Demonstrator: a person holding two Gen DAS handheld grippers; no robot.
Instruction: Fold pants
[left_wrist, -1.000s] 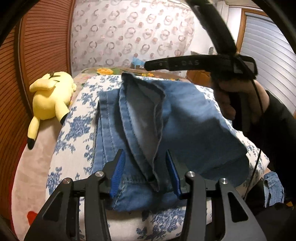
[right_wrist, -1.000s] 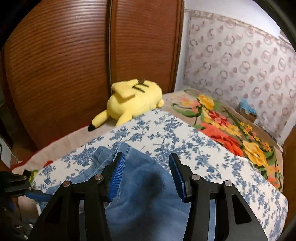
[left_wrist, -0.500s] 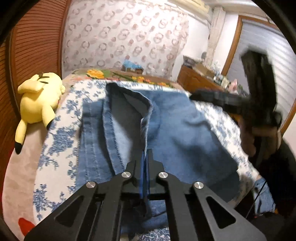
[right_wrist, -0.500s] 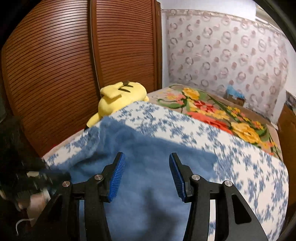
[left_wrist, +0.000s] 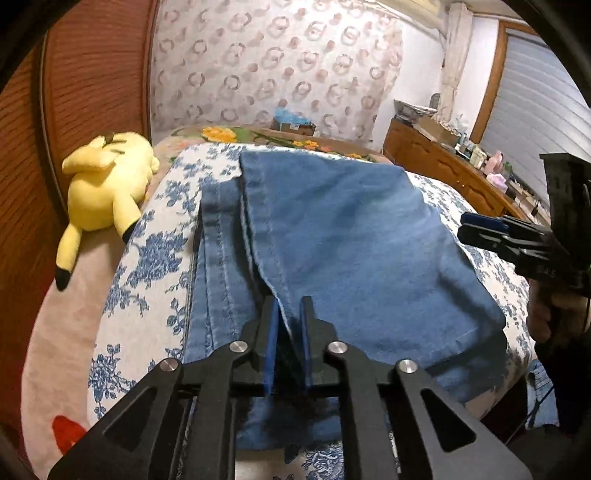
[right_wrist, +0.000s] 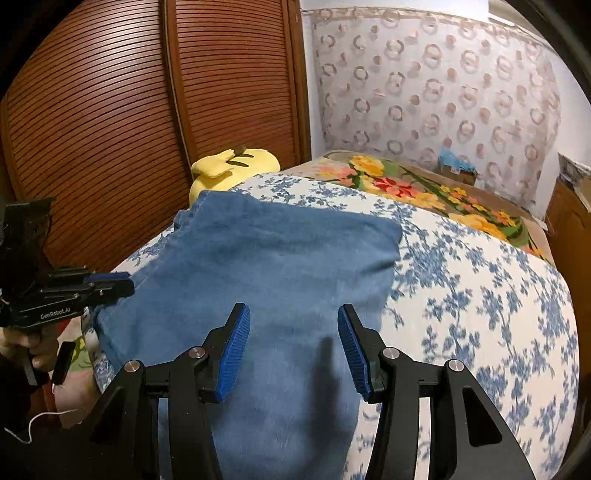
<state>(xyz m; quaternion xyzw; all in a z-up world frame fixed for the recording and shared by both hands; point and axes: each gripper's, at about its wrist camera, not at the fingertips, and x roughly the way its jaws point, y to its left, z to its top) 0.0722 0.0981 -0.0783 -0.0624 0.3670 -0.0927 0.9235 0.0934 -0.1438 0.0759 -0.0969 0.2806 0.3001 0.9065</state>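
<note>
Blue denim pants (left_wrist: 351, 240) lie folded on the bed, the top layer spread flat over the lower one, whose seamed edge shows at the left. My left gripper (left_wrist: 288, 306) sits at the near edge of the fold. Its jaws are opening, a narrow gap apart, with the denim edge between the pads. In the right wrist view the pants (right_wrist: 266, 266) fill the middle, and my right gripper (right_wrist: 291, 314) hovers open above them with nothing between its fingers. The right gripper (left_wrist: 463, 227) also shows at the right of the left wrist view. The left gripper (right_wrist: 123, 282) shows at the pants' left edge.
A yellow plush toy (left_wrist: 107, 181) lies at the bed's left side against brown louvred doors (right_wrist: 110, 129). The pants rest on a blue-flowered sheet (right_wrist: 480, 295), with a bright floral blanket (right_wrist: 424, 188) beyond. A wooden dresser (left_wrist: 443, 166) with small items stands at the right.
The raised denim flap now lies flat over the lower layer. My left jaws closed on the near edge, then parted slightly. My right gripper swung off to the pants' right side.
</note>
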